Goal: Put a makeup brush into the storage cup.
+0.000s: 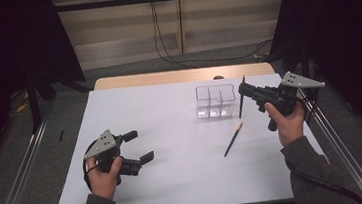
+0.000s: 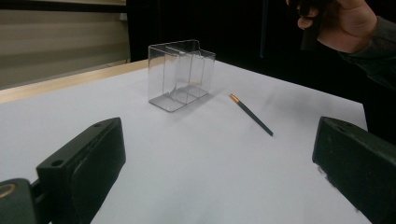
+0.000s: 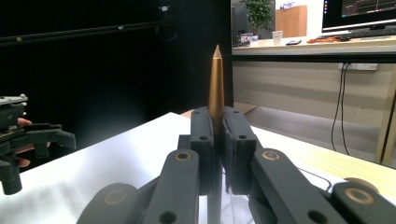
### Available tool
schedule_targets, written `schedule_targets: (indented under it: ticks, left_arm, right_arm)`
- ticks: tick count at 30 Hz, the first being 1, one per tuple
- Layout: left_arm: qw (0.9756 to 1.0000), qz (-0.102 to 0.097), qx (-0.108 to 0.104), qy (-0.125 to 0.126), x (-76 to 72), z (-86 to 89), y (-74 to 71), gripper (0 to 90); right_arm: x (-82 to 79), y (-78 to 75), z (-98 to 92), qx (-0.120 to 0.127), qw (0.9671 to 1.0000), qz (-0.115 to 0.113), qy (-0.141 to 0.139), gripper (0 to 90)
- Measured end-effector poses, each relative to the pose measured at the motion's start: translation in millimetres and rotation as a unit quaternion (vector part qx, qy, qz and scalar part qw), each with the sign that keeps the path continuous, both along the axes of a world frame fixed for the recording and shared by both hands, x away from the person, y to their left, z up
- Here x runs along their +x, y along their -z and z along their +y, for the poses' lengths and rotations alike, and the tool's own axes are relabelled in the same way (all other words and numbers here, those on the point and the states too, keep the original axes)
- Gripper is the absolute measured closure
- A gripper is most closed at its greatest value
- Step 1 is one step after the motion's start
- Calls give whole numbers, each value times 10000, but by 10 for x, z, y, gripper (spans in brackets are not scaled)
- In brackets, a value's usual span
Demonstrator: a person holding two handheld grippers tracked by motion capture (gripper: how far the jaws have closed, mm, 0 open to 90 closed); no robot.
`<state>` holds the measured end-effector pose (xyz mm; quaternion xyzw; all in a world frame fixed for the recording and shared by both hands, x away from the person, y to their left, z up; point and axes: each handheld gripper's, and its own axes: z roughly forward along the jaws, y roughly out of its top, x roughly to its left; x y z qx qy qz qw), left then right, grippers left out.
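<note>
1. Pencil (image 1: pixel 241 97) is clamped in the right tongs (image 1: pixel 246 91), upright across the jaws; the gold sharpened tip (image 3: pixel 216 84) sticks up above the pads in the right gripper view, and the dark shaft hangs below the jaws in the high view.
2. Right tongs: narrow, pressed onto that pencil, lifted off the surface (image 1: pixel 173 148), just beside the right end of the clear organiser (image 1: pixel 215 100).
3. Clear organiser: a transparent box with dividers, standing upright on the surface, just left of the right tongs.
4. Second pencil (image 1: pixel 233 139) lies flat on the surface, below the right tongs and nearer the person, between the two tongs, with its orange end (image 2: pixel 233 97) toward the organiser. It touches neither tongs.
5. Left tongs (image 1: pixel 139 146): jaws wide apart with nothing between them, low over the near left part of the surface, well apart from both pencils and the organiser. The jaws point toward the organiser.
6. Left hand (image 1: pixel 103 175) and right hand (image 1: pixel 286 122) each grip their tool's handle.
</note>
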<state>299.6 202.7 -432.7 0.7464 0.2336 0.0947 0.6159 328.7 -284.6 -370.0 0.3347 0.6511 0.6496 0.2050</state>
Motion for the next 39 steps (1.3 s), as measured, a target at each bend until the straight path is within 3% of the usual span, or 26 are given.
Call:
schedule_targets:
  ticks: [39]
  left_arm:
    - [10000, -16, 11, 47, -4, -13, 3, 24]
  right_arm:
    - [265, -173, -65, -73, 9997, -35, 231, 842]
